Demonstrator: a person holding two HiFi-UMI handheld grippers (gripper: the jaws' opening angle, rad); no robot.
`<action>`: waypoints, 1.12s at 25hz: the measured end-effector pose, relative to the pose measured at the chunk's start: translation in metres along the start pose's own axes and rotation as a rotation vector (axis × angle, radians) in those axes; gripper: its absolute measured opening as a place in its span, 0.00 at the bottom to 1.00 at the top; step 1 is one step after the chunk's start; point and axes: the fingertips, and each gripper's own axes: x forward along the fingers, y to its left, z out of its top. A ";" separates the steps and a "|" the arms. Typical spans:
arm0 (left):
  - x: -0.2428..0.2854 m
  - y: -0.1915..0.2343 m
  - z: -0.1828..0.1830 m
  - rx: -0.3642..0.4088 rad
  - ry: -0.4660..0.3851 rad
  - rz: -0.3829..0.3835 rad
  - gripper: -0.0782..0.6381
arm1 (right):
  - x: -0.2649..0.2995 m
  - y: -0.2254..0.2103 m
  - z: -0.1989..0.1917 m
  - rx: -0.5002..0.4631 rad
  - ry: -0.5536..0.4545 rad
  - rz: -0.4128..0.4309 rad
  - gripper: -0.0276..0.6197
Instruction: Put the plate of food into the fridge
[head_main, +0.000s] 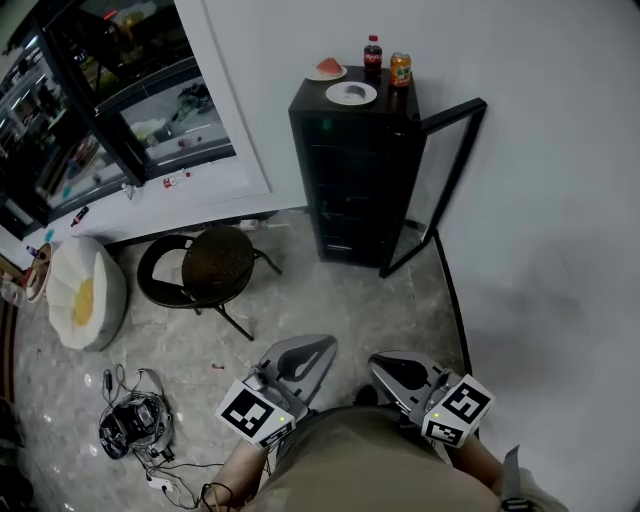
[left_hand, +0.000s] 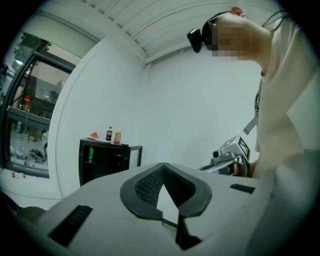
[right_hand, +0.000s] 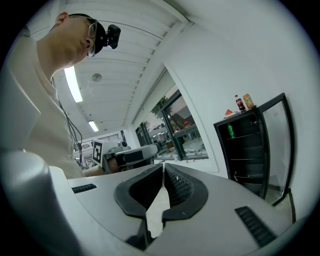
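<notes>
White walls and a pale floor frame the black fridge, its door standing open. The plate of food sits on top, crowded by a bottle and a can. Any clumsy reach could topple them. The left gripper and right gripper are both clenched on nothing, well away from the fridge.

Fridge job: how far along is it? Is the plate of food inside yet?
Done: the fridge has its door open. In hand: nothing; the left gripper and right gripper are shut, empty, short of the fridge. Left: the plate of food sits on top, not yet lifted or put inside.
</notes>
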 end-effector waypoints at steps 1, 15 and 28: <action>0.007 -0.001 0.000 0.005 0.002 -0.001 0.12 | -0.003 -0.005 0.001 -0.001 -0.003 0.001 0.08; 0.048 -0.001 -0.001 0.011 0.056 0.060 0.12 | -0.015 -0.043 0.010 0.004 0.005 0.065 0.08; 0.060 0.033 -0.006 -0.015 0.030 0.016 0.12 | 0.009 -0.066 0.010 0.004 0.052 0.007 0.08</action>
